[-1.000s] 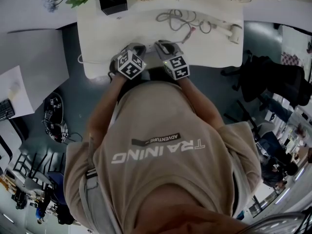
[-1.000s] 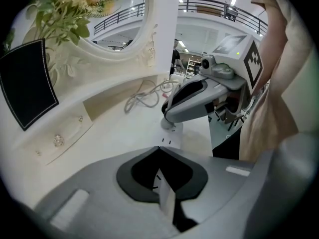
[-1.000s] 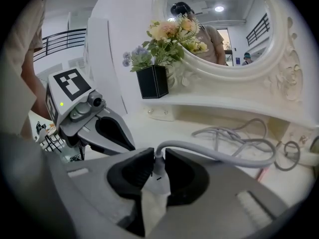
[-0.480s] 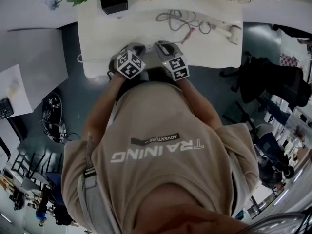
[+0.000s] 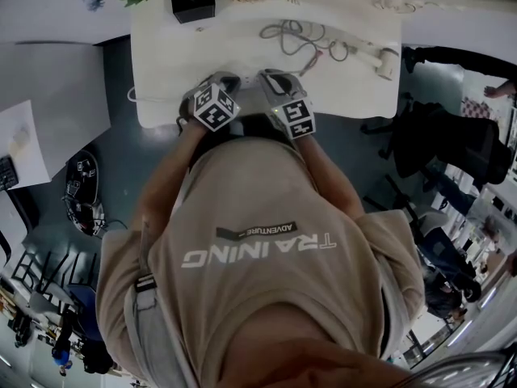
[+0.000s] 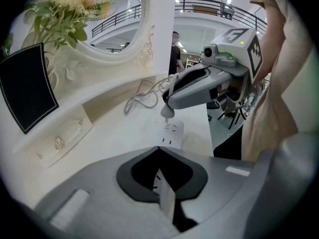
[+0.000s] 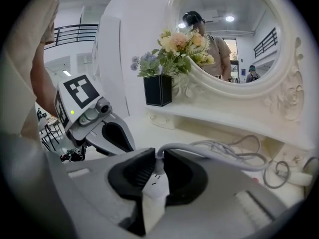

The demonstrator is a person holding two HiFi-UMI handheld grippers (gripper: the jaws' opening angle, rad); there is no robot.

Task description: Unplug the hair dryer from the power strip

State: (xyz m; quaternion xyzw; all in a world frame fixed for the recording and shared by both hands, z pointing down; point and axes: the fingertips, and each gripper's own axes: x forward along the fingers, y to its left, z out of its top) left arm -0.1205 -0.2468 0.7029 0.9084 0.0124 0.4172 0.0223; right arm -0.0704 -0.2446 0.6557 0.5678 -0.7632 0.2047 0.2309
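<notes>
- Since the earlier frame neither tool has shifted. Both stay side by side at the middle of the near edge of the white worktop (image 5: 186,55). A dark-clothed person (image 5: 444,53) has come further into view beyond its right edge.
- Left tool (image 6: 159,149): the jaws are closed narrow on the near end of the white rectangular plastic power strip (image 6: 172,132), which lies flat by the near edge.
- Right tool (image 7: 157,156): the jaws are clamped on the pale grey moulded plug (image 7: 158,167), which stands upright at the power strip's top face. Whether its pins are seated cannot be made out.
- The grey round cable (image 7: 219,158) runs from the plug to a loose coil at mid-worktop.
- The white plastic hair dryer (image 5: 386,58) lies near the right edge, well apart from both tools.
- A black square vase of flowers (image 5: 192,2) stands at the far left corner.
</notes>
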